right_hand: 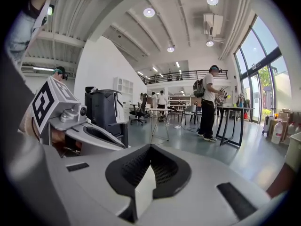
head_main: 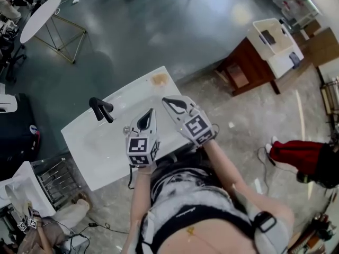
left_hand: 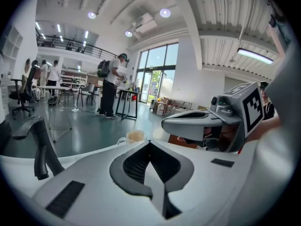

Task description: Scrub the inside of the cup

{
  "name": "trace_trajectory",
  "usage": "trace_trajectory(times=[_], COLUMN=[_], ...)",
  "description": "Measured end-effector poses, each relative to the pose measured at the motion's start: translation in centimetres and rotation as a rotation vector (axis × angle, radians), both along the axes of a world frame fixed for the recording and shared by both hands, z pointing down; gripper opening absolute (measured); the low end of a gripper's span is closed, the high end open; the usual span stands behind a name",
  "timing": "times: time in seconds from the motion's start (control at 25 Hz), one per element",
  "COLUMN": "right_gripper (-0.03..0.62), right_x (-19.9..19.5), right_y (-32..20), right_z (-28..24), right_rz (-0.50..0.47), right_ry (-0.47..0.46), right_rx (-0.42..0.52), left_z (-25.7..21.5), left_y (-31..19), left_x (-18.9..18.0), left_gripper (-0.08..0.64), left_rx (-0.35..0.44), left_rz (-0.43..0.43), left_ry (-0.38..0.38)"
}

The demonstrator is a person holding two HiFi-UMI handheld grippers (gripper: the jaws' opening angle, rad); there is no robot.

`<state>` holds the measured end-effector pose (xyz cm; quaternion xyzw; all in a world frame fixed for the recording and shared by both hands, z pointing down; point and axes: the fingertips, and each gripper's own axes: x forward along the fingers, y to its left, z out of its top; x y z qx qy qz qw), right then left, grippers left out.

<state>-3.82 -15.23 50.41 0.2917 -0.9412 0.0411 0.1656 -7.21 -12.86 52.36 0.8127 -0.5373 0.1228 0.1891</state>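
White plastic on both claws, held side by side over the basin. The left gripper (head_main: 146,120) is fully closed, pads together with nothing between them, and the right gripper (head_main: 174,105) just beside it is closed and empty too. Both sit a bit above the white sink counter (head_main: 100,155) and touch nothing.

Further out on the left there's a black tap (head_main: 100,109) standing on the counter. The cup (head_main: 159,79) is at the far edge of the counter, upright, well apart from both claws. It looks clear, with something brownish inside. From the left gripper's view it sits just past the closed tips.

Beyond that is grey floor, with a wooden cabinet (head_main: 244,66) far right and a white round table (head_main: 39,16) far left.
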Motion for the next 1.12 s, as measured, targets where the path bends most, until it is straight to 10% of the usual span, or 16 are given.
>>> trace_trajectory(times=[1.12], right_gripper=[0.003], right_x=[-4.6], right_y=[5.9], right_z=[-3.6], right_rz=[-0.021], right_ry=[-0.028], right_rx=[0.024], left_z=[-4.6], left_y=[4.4], left_x=[-3.8], left_gripper=[0.011], left_rx=[0.117], left_rz=[-0.022], left_ry=[0.029])
